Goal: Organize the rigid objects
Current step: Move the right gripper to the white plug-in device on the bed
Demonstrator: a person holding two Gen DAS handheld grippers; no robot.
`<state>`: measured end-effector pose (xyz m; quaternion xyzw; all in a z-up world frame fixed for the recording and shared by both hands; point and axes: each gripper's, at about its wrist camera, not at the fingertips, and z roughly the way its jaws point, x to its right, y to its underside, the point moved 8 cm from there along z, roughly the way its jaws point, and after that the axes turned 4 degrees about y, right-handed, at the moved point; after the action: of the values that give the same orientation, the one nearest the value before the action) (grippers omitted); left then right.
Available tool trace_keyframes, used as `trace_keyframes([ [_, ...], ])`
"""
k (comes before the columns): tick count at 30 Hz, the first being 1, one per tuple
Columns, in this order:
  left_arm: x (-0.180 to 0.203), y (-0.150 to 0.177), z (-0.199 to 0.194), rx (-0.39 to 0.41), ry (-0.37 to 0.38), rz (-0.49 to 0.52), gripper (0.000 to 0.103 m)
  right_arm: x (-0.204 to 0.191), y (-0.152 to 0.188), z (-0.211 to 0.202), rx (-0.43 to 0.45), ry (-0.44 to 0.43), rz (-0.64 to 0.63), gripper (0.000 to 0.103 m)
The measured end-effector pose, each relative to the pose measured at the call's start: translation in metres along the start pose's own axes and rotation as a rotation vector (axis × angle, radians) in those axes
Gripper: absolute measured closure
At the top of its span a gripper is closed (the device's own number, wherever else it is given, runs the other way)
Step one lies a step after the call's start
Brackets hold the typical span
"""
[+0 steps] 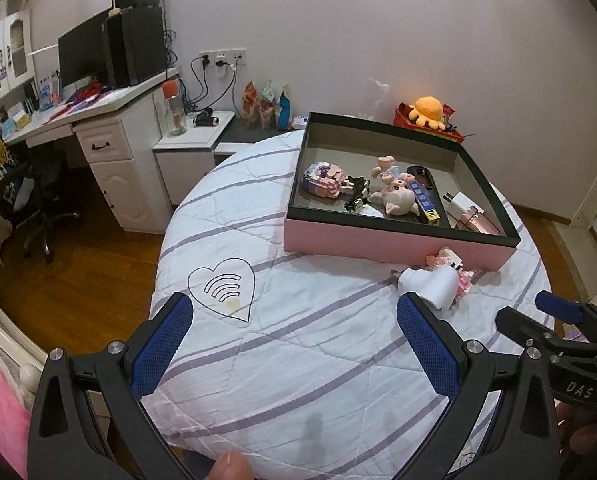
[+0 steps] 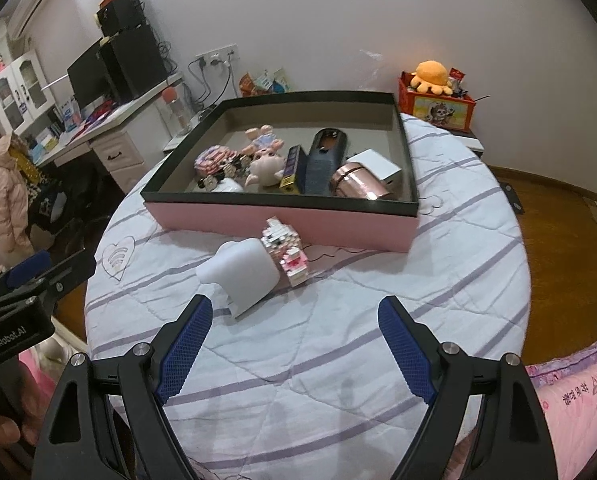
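Observation:
A pink box with a black rim [image 1: 378, 240] [image 2: 282, 224] lies on the striped bed cover. It holds several things: a block figure [image 1: 324, 180], a pig doll [image 1: 396, 196] [image 2: 264, 168], a blue bar [image 2: 292, 168], a dark remote [image 2: 324, 156], a copper tin [image 2: 358, 186] and a white cube [image 2: 374, 164]. In front of the box lie a white plastic piece [image 2: 240, 276] [image 1: 430, 284] and a pink-white block figure [image 2: 286, 254] [image 1: 452, 264], touching each other. My left gripper [image 1: 294, 340] is open and empty. My right gripper [image 2: 294, 340] is open and empty, just short of the white piece.
A desk with monitor and speakers [image 1: 110, 52] stands at the far left, with a low white cabinet [image 1: 190, 148] beside it. A red box with an orange plush [image 2: 434, 96] sits past the bed's far right. Wooden floor surrounds the round bed.

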<state>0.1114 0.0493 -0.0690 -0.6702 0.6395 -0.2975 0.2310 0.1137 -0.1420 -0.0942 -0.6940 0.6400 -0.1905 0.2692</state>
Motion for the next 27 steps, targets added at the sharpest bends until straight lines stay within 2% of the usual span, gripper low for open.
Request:
trace_keyframes([
  [11,-0.025,-0.001,0.02,-0.027,-0.01,-0.034,0.0,-0.031,-0.001,0.043,-0.072,-0.01,-0.063,0.017],
  [18,-0.047,0.004,0.04,-0.069,0.012,-0.057,0.0,-0.043,0.0,0.065,-0.095,0.019,-0.06,0.017],
  [23,-0.051,0.009,0.051,-0.089,0.036,-0.062,0.0,-0.043,-0.001,0.081,-0.096,0.078,-0.045,0.017],
  [27,-0.051,0.01,0.057,-0.098,0.051,-0.062,0.0,-0.04,0.003,0.091,-0.103,0.084,-0.031,0.017],
])
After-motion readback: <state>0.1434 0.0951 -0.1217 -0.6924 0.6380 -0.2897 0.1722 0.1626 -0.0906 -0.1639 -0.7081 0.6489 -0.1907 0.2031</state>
